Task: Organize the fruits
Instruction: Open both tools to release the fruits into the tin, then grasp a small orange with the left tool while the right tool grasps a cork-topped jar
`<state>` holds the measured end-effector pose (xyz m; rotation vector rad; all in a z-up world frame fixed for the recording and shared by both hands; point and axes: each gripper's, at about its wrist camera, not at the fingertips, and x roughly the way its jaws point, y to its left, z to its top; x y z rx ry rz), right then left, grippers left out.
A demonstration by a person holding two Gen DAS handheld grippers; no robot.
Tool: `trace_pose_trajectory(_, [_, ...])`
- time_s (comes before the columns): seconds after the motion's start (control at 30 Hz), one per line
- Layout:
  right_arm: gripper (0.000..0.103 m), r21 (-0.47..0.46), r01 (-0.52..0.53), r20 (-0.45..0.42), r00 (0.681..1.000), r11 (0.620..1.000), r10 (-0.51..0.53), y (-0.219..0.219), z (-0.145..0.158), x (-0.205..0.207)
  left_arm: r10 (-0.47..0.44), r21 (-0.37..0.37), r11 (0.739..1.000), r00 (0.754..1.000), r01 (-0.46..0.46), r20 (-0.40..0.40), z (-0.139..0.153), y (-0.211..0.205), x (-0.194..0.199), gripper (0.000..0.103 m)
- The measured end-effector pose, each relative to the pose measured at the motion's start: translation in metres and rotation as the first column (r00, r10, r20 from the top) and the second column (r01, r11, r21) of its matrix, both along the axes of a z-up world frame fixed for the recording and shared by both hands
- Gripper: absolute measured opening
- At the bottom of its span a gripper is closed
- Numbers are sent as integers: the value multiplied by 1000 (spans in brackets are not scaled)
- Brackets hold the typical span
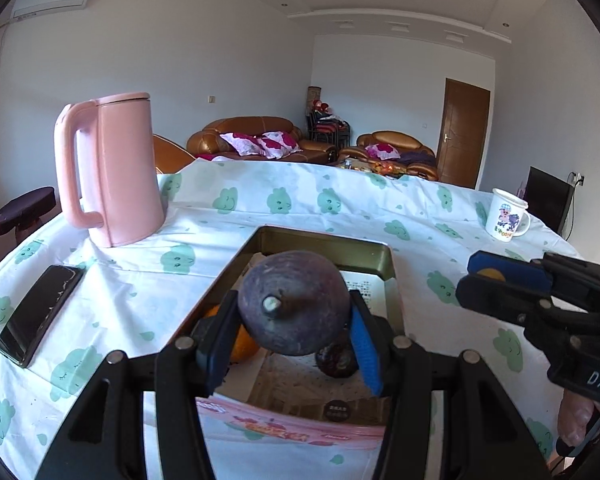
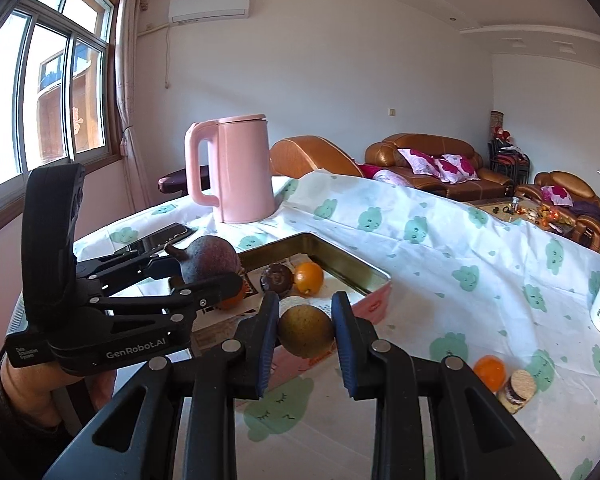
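The left gripper (image 2: 204, 276) bears "GenRobot.AI" in pale letters along the side of its black body in the right wrist view, with a small three-line label beside it too fine to read. In the left wrist view the right gripper (image 1: 474, 276) shows the letters "DAS" on its black body at the frame's edge. The white mug (image 1: 505, 215) on the bench carries a cartoon print with coloured lettering too small to read.

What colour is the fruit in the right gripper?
Brownish-green, olive-like: the round fruit in the right gripper. Right wrist view shows it best.
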<state>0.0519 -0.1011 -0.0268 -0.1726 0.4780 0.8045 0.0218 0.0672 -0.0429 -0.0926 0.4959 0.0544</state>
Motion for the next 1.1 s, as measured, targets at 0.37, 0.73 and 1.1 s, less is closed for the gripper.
trace_pose_trajectory(0.37, [29,-93,-73,-58,996,993,68,55,-26,3,25,-15,1000,996,-27,-82,-19,25,3,54])
trace_pose_trajectory(0.73, [52,-120,-67,-73,996,990,58,50,-30,1,64,-4,998,998,-64,3,-3,35,-16,85])
trace_pose_trajectory(1.1, [52,-143,165,-23,985,976,-170,-56,-15,26,24,-42,999,998,-22,49,18,18,-7,91])
